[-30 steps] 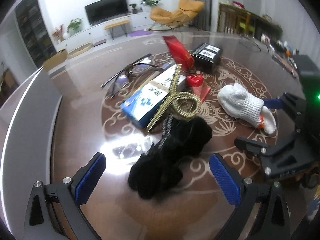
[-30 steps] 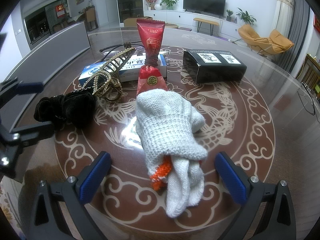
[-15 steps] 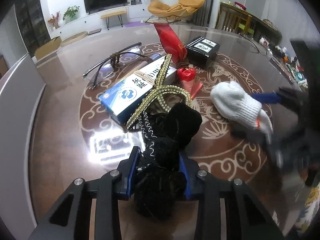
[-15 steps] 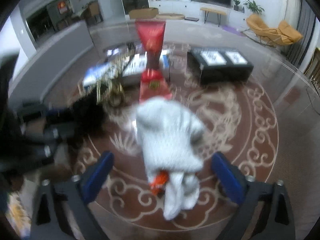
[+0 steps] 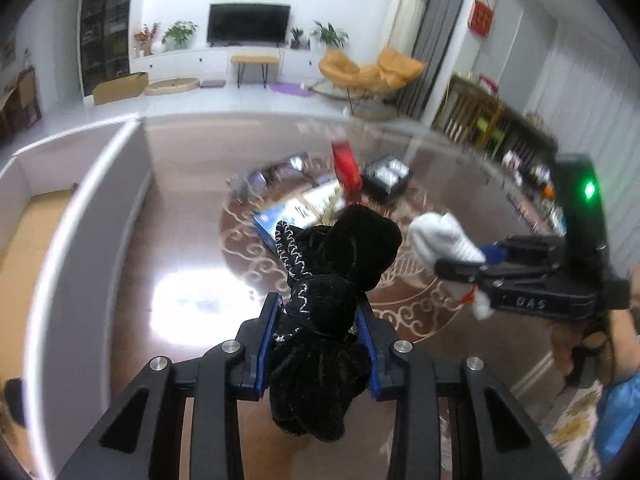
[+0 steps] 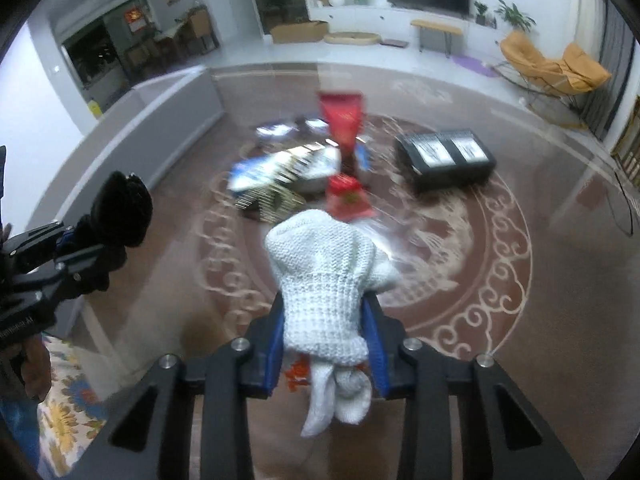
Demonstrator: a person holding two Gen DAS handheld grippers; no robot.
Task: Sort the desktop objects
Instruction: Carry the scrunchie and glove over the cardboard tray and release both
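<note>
My left gripper (image 5: 320, 332) is shut on a black velvet pouch (image 5: 332, 280) and holds it above the brown patterned table (image 5: 192, 240). My right gripper (image 6: 326, 332) is shut on a white knitted glove (image 6: 324, 272) with an orange cuff, also lifted off the table. Each gripper shows in the other view: the right one with the glove (image 5: 444, 240) at the right, the left one with the pouch (image 6: 120, 208) at the left. On the table remain a red tube (image 6: 344, 124), a blue and white box (image 6: 288, 164), a gold hair clip (image 6: 272, 200) and a black box (image 6: 448, 160).
A grey wall panel (image 5: 80, 240) runs along the table's left side. Dark-framed glasses lie blurred behind the blue box. A living room with a TV and orange chair lies beyond the far table edge.
Both grippers have shut, left on the pouch and right on the glove, and lifted them up and back from the table. The gold clip stayed on the table.
</note>
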